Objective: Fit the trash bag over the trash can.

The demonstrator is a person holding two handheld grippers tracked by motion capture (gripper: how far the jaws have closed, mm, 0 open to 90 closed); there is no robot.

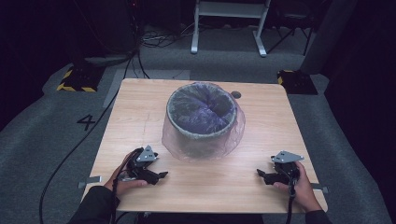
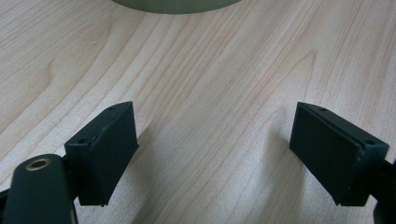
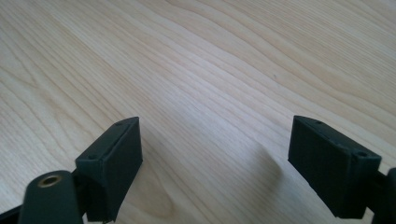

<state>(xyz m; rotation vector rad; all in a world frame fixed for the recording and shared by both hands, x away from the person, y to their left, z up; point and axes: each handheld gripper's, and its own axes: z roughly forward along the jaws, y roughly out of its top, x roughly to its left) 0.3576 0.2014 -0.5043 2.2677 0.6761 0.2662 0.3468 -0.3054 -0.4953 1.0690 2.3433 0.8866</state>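
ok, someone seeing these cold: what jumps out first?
The round bin at the middle of the wooden table, lined with a clear bag that is folded over its rim and drapes down its outside. Then the two hand-held grippers near the front edge, left gripper and right gripper, both with jaws open over bare wood and pointing inward toward each other.

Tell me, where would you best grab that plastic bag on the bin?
Probably at the loose skirt of the bag hanging outside the bin, coming in low from the near side. There the film billows away from the wall, so thin jaws could pinch a fold. The left gripper is nearest and open.
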